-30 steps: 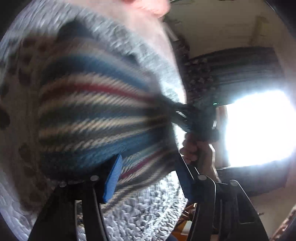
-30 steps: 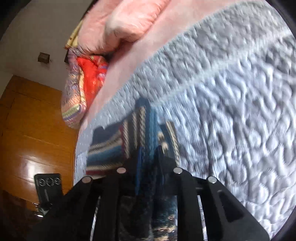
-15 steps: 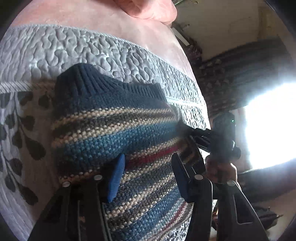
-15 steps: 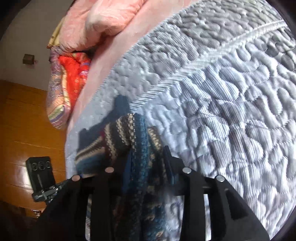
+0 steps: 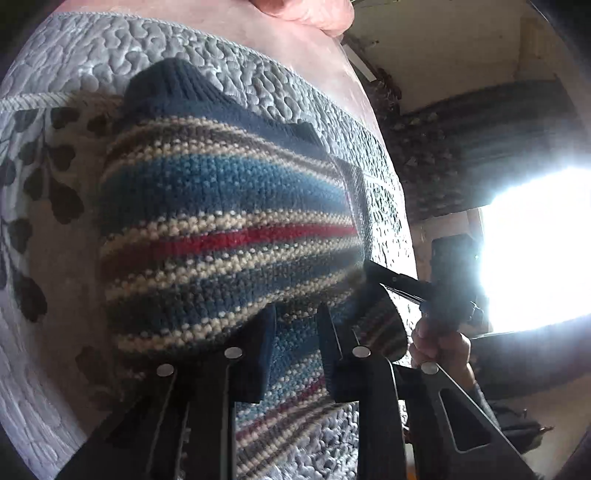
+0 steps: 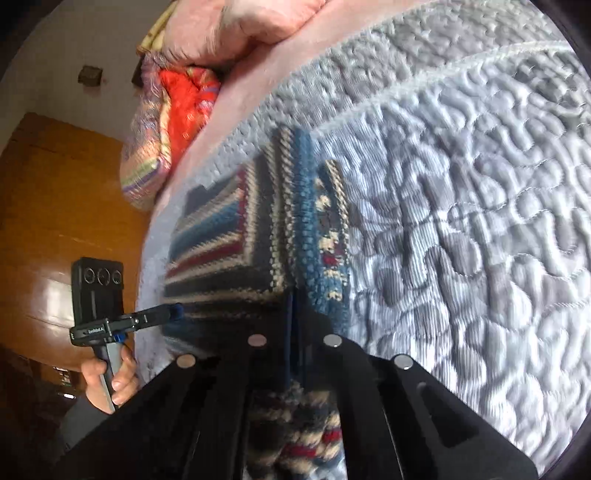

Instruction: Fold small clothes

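Closest in, the left tongs (image 5: 295, 343) stand a little apart with a strip of the striped knit sweater (image 5: 221, 236) running between their blue pads; whether the pads truly pinch the wool or only bracket it cannot be told. The right tongs (image 6: 293, 332) are pressed together on a bunched edge of the same sweater, wool spilling under their base, probably to keep one side taut while the other end is laid down. Just ahead of both tongs the sweater lies on the grey quilted bedspread (image 6: 461, 221), its navy ribbed band on the far side from the left tongs. Held from two ends like this, the knit looks set for a flat, square fold rather than a slump. To the right of the left tongs, a hand (image 5: 439, 347) grips the other tool's handle. Beyond the sweater, a pink blanket (image 6: 240, 26) and a red patterned bundle (image 6: 177, 107) sit at the bedspread's far edge.
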A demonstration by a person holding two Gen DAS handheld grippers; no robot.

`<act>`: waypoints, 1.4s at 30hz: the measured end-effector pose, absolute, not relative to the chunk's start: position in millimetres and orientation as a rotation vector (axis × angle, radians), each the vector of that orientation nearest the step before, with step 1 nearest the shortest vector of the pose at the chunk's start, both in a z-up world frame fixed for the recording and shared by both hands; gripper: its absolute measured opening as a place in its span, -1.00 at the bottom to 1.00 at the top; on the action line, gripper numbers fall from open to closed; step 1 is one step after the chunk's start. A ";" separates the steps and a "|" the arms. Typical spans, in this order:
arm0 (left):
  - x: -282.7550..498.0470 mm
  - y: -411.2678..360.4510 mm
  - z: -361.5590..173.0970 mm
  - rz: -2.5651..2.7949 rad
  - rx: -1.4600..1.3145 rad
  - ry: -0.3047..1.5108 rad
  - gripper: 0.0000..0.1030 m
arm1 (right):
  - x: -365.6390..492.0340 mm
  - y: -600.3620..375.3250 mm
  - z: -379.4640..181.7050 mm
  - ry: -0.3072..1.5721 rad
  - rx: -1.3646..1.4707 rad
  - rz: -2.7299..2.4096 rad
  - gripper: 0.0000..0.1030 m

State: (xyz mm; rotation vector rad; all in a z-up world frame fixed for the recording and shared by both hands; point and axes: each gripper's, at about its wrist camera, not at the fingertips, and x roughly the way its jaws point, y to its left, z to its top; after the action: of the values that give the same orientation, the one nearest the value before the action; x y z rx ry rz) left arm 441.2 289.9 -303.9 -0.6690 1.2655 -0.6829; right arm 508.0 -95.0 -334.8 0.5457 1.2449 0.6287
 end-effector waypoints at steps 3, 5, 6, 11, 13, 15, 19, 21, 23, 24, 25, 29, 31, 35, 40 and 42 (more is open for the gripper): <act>426.6 283.9 -287.0 -0.778 -0.651 1.241 -0.14 | 486.4 -86.4 -307.9 1.211 0.537 0.756 -0.78; 418.7 278.0 -295.4 -0.776 -0.630 1.263 -0.13 | 477.5 -81.9 -313.4 1.233 0.502 0.758 -0.80; 416.6 274.0 -307.3 -0.734 -0.582 1.290 -0.14 | 475.4 -82.3 -323.9 1.258 0.477 0.727 -0.93; 412.7 274.0 -336.6 -0.687 -0.593 1.343 -0.42 | 466.7 -100.6 -342.5 1.269 0.590 0.668 -0.97; 404.7 278.0 -323.4 -0.712 -0.618 1.315 -0.15 | 455.4 -96.7 -322.8 1.232 0.584 0.694 -0.86; 392.4 276.5 -317.0 -0.727 -0.591 1.311 0.05 | 446.4 -93.6 -316.9 1.230 0.583 0.718 -0.83; 380.0 278.4 -332.8 -0.687 -0.616 1.336 0.11 | 445.4 -92.9 -342.2 1.316 0.509 0.644 -1.00; 368.6 294.9 -331.5 -0.671 -0.677 1.322 0.25 | 445.4 -100.8 -333.9 1.306 0.561 0.634 -0.94; 358.6 309.5 -326.0 -0.661 -0.707 1.295 0.50 | 447.6 -110.6 -316.0 1.265 0.598 0.630 -0.59; 354.6 320.0 -322.5 -0.647 -0.712 1.276 0.58 | 449.7 -118.3 -311.1 1.261 0.627 0.623 -0.36; 352.2 328.1 -320.1 -0.638 -0.720 1.265 0.60 | 451.2 -123.5 -309.0 1.258 0.645 0.616 -0.29; 353.4 364.1 -328.0 -0.550 -0.797 1.246 0.67 | 461.4 -140.0 -311.2 1.308 0.727 0.599 0.61; 359.7 377.6 -340.0 -0.514 -0.832 1.240 0.67 | 473.9 -135.6 -319.3 1.334 0.776 0.597 0.68; 362.8 394.2 -359.4 -0.559 -0.926 1.217 0.68 | 493.2 -126.7 -337.5 1.376 0.843 0.636 0.68; 366.4 401.8 -385.4 -0.607 -0.949 1.224 0.67 | 510.8 -102.9 -347.1 1.427 0.815 0.691 0.68; 367.6 398.7 -394.3 -0.618 -0.957 1.225 0.67 | 519.2 -98.3 -349.9 1.434 0.805 0.691 0.68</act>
State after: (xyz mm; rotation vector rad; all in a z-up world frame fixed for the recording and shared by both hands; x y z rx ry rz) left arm 367.6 398.7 -394.3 -0.9574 1.2255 -0.6184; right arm 519.2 -98.3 -349.9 0.8049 1.4337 0.6911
